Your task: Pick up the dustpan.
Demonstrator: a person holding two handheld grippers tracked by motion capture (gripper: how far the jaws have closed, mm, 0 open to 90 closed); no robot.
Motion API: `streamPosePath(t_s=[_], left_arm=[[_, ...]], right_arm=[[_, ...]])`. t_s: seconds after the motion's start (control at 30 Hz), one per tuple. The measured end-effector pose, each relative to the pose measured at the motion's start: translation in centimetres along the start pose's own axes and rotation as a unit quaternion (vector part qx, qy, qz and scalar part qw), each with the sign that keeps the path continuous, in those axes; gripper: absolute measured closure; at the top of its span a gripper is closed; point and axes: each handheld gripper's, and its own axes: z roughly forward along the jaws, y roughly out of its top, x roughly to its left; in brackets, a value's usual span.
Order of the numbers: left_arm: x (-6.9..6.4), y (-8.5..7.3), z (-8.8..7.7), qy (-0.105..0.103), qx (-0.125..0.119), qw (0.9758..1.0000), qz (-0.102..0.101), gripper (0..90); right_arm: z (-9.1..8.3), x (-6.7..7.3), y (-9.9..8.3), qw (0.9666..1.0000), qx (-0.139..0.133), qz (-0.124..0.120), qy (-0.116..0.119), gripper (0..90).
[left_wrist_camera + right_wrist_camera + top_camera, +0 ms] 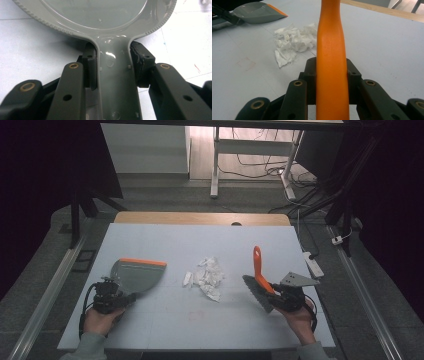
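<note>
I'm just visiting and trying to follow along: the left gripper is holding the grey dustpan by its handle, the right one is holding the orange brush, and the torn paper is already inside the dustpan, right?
Not quite. The torn paper is not in the dustpan; it lies on the table between the dustpan and the brush, as the high view shows. The rest holds: the left gripper clamps the dustpan's handle and the right gripper holds the orange brush.

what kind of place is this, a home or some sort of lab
Most likely a lab or recording workspace, not a home. A pale work table stands on grey carpet with dark curtains at both sides, loose cables trail round a desk frame beyond, and a power strip lies on the floor beside it.
</note>
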Motion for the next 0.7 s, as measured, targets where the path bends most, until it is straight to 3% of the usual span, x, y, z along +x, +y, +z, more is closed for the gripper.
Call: streamPosePath(t_s=[0.33, 0.7], left_arm=[[0.27, -0.17, -0.38, -0.004, -0.023, 0.9997, 0.007, 60.9], [0.49, -0.44, -0.81, -0.010, -0.049, 0.9981, 0.036, 61.1]], right_arm=[[0.00, 0.01, 0.00, 1.0000, 0.000, 0.000, -0.001, 70.1], [-0.01, 0.02, 0.01, 1.0000, 0.000, -0.001, -0.003, 70.1]])
